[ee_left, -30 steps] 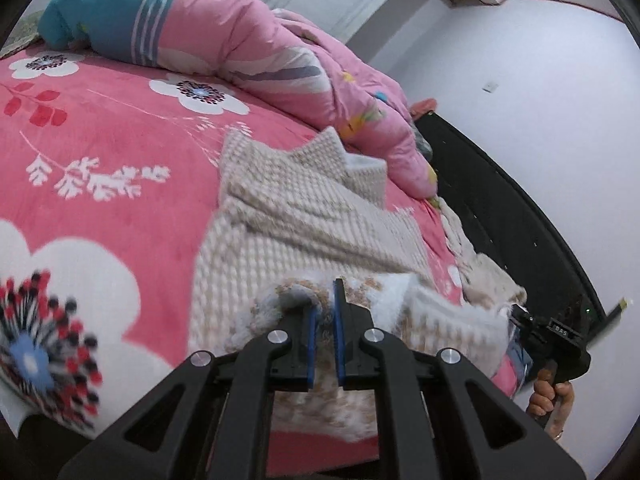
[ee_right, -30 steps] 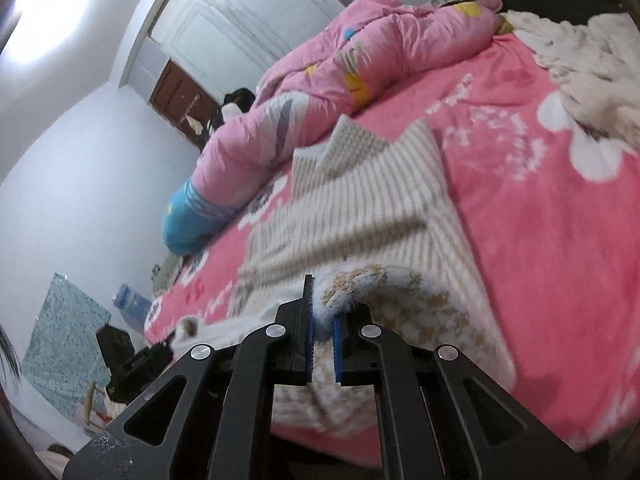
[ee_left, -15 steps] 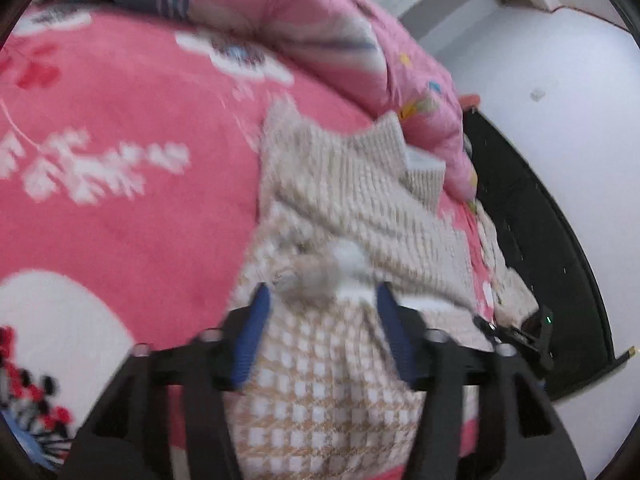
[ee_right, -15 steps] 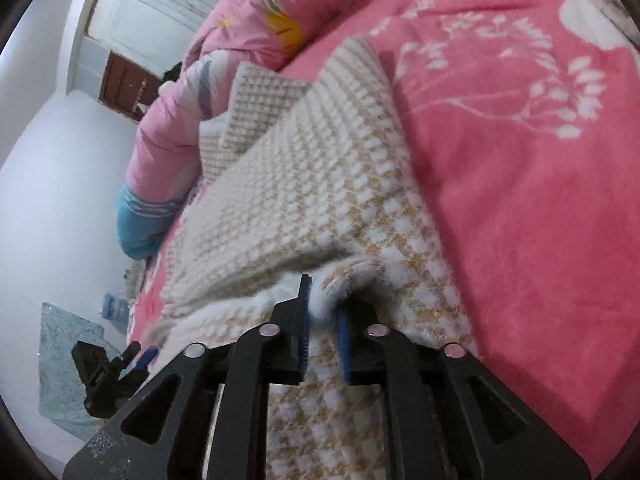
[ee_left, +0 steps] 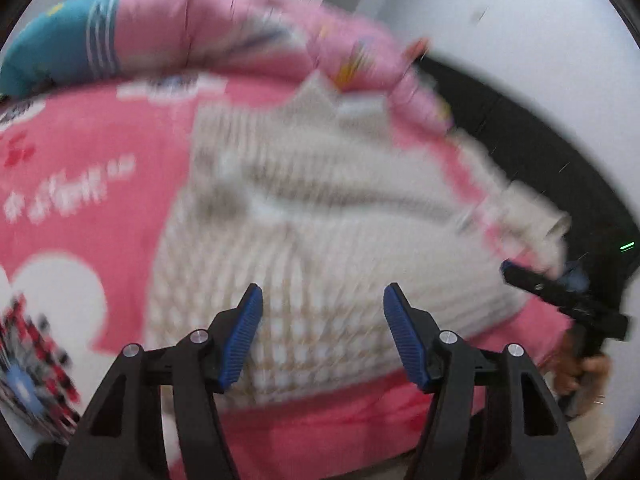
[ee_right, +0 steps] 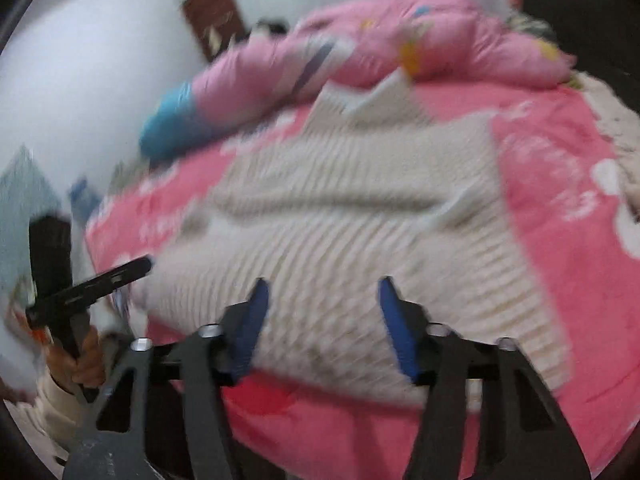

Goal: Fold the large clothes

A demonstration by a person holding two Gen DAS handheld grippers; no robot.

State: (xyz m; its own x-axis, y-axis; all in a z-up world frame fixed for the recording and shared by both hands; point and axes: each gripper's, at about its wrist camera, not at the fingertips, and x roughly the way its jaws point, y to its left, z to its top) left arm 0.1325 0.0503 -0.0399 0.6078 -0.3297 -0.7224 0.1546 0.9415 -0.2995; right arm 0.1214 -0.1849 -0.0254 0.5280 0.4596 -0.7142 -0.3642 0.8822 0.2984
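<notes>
A cream and tan checked knit garment [ee_left: 320, 216] lies folded on the pink floral bed cover [ee_left: 80, 184]; it also shows in the right wrist view [ee_right: 360, 216]. My left gripper [ee_left: 322, 336] is open and empty above the garment's near edge. My right gripper [ee_right: 322, 328] is open and empty above the same near edge. Each view shows the other gripper held in a hand, the right one [ee_left: 560, 300] at the garment's right side, the left one [ee_right: 88, 284] at its left side. Both views are blurred by motion.
A rolled pink and blue quilt [ee_left: 200, 36] lies along the far side of the bed. A second cream fuzzy cloth [ee_right: 612, 128] lies at the right of the bed. A black headboard [ee_left: 540, 140] stands at the right. White walls and a brown door [ee_right: 212, 16] lie behind.
Both grippers were shut on the garment's fluffy hem and carried it forward. Both have let go and opened, and have pulled back toward the near edge of the bed.
</notes>
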